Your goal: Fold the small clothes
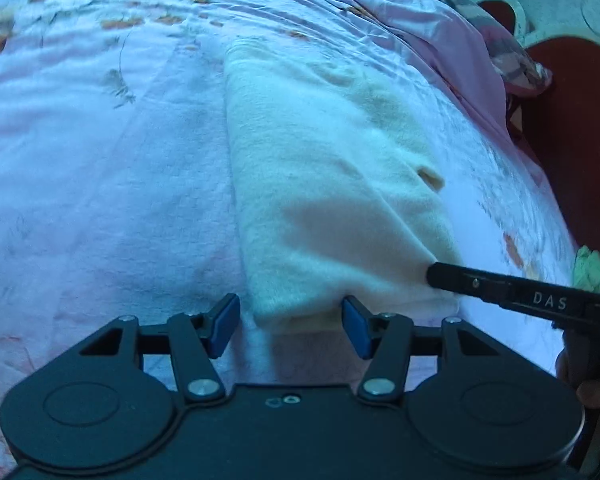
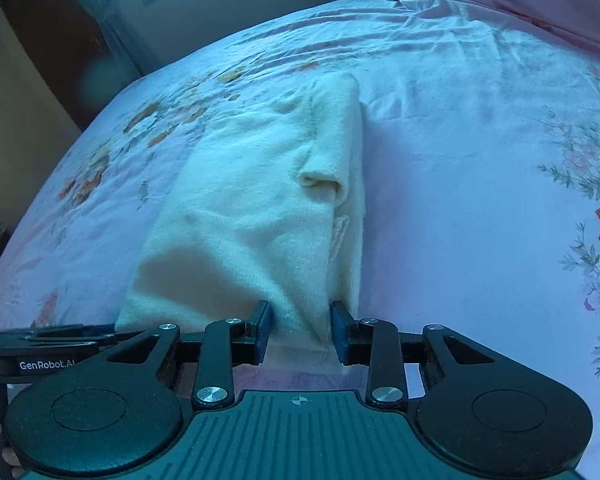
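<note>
So I'm looking at a cream knit sweater (image 1: 332,184) lying lengthwise on the floral bedsheet (image 1: 100,160), already folded into a long narrow strip with a sleeve cuff (image 2: 320,182) tucked on top. The near hem end sits right under both tools.

My left gripper (image 1: 290,326) has its blue pads apart, straddling the near left corner of the hem. The right pad looks to be brushing the edge, the left one is clear of it, so nothing is clamped. My right gripper (image 2: 302,332) is also apart, with a ridge of the knit running between the pads near the right corner. I can see gaps on both sides, so I'd call that not pinched either.

Handling-wise, my guess is it's light, fuzzy and totally floppy. It'll sag and drag wherever it isn't supported, and the layers will probably slide over each other if only the top one gets grabbed. The fuzzy surface should give the pads decent grip though.

I'd take hold at the two near hem corners, biting through all the layers at once, then carry them toward the far end together so the strip folds evenly. The loose cuff could flop out, so go gently.
</note>
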{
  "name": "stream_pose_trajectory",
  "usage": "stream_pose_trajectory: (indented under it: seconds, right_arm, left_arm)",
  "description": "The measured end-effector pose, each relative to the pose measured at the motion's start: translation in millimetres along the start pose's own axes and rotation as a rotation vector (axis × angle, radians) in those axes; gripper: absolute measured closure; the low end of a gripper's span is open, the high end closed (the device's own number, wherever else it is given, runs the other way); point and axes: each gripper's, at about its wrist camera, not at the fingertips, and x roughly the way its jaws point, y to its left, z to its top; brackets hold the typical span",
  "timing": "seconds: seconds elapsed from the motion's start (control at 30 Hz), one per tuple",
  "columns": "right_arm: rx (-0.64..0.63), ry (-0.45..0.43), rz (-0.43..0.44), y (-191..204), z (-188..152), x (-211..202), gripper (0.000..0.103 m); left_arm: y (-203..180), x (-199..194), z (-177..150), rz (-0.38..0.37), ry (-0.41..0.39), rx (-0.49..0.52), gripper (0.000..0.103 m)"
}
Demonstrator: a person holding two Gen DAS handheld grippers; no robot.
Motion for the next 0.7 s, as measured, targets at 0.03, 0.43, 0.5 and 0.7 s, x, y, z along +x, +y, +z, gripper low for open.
stream_pose_trajectory:
  seconds: [0.03,0.43,0.5,0.7]
  right_arm:
    - [0.037,0.01,0.026,-4,0,1,0.07]
    - [-0.048,0.03,-0.105,-10,-8,-3,0.101]
    - [-0.142,-0.005,-0.224,2,-6,-8,0.101]
    - [-0.184,-0.168,-0.108,38,9,-22,0.101]
  left_arm:
    - [3,0,2,-0.019,-0.012,-0.034,0.069]
    - [5,-6,-9,0.042,-0.021,0.067,0.089]
    - [2,-14,-7,0.045,-0.025,0.075,0.086]
    - [-21,-49,14,0.05,-0.183,0.134,0.078]
